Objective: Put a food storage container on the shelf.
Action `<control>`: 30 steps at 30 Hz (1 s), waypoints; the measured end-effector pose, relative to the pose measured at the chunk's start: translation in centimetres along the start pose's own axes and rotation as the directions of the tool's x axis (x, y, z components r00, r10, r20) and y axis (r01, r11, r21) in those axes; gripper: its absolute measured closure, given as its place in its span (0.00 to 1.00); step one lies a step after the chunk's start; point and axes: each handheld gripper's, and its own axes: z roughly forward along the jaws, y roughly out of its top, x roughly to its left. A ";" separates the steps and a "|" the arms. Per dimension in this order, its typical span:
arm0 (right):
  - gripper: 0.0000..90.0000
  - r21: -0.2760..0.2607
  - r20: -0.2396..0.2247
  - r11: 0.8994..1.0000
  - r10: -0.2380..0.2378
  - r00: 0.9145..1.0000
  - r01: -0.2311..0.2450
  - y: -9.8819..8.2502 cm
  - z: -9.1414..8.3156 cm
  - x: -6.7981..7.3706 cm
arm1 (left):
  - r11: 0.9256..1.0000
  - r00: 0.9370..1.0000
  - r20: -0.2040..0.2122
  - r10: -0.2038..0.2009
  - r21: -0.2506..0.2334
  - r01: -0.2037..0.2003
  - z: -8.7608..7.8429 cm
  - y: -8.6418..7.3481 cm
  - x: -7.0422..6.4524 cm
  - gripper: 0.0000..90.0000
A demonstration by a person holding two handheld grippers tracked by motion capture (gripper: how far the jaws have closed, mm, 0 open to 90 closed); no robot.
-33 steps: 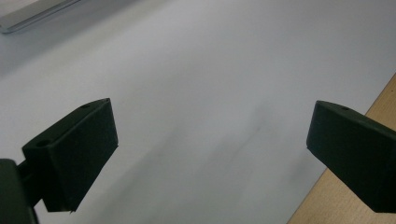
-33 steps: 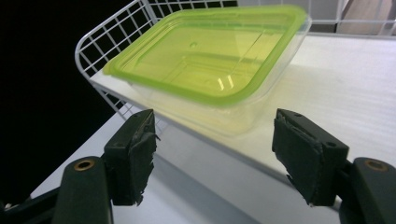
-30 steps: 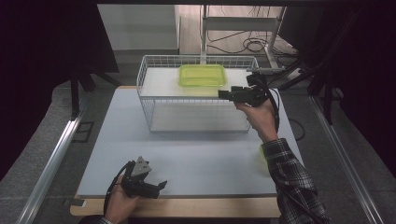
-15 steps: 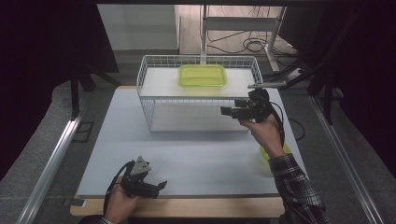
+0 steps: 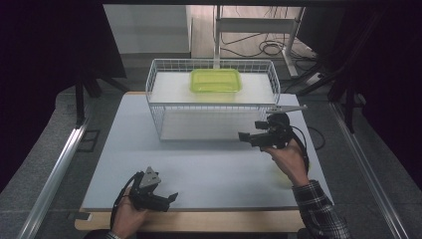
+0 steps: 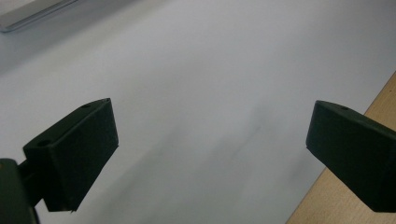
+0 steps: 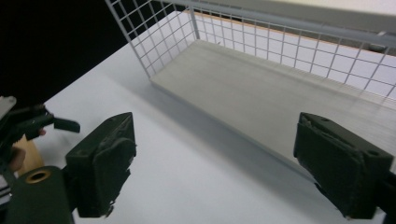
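A yellow-green lidded container (image 5: 216,80) lies on the top shelf of a white wire rack (image 5: 154,107) at the back of the table. My right gripper (image 5: 242,135) hovers in front of the rack's right end and points left. In the right gripper view its jaws (image 7: 215,163) stand wide apart with nothing between them, facing the rack's lower board (image 7: 261,93). They have just been opening. My left gripper (image 5: 171,197) rests near the table's front edge at the left, open and empty (image 6: 210,144) over the white mat.
The white mat (image 5: 209,169) lies between the rack and the wooden front edge (image 5: 199,219). Dark curtains hang at both sides, and cables lie on the floor behind the rack. The left gripper (image 7: 60,123) appears at the far left of the right gripper view.
The right gripper has come down and towards me, from beside the rack's top right corner to in front of its lower shelf. The left gripper has stayed put.
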 end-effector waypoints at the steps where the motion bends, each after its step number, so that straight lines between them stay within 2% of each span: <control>1: 0.12 0.002 0.000 1.000 -0.003 1.000 0.003 -0.2 -0.1 0.1 | 1.000 1.000 -0.001 0.001 0.000 -0.001 0.0 0.0 0.0 0.02; 11: 0.06 0.010 0.008 0.999 -0.050 0.999 0.050 -2.6 -0.2 0.9 | 1.000 1.000 0.000 0.000 -0.010 0.000 -0.1 -0.1 0.0 0.01; 20: 0.01 0.026 0.045 0.996 -0.089 0.995 0.088 -5.2 -0.2 1.3 | 1.000 1.000 -0.003 0.007 -0.020 -0.007 -0.2 -0.1 0.1 0.01; 25: 0.01 0.026 0.043 0.997 -0.077 0.996 0.076 -6.8 0.0 1.3 | 1.000 1.000 -0.007 0.009 -0.021 -0.009 -0.2 -0.1 0.0 0.01; 30: 0.01 0.027 0.021 0.998 -0.055 0.998 0.054 -8.3 0.5 1.5 | 0.999 1.000 -0.009 0.024 -0.025 -0.024 -0.2 -0.1 -0.2 0.01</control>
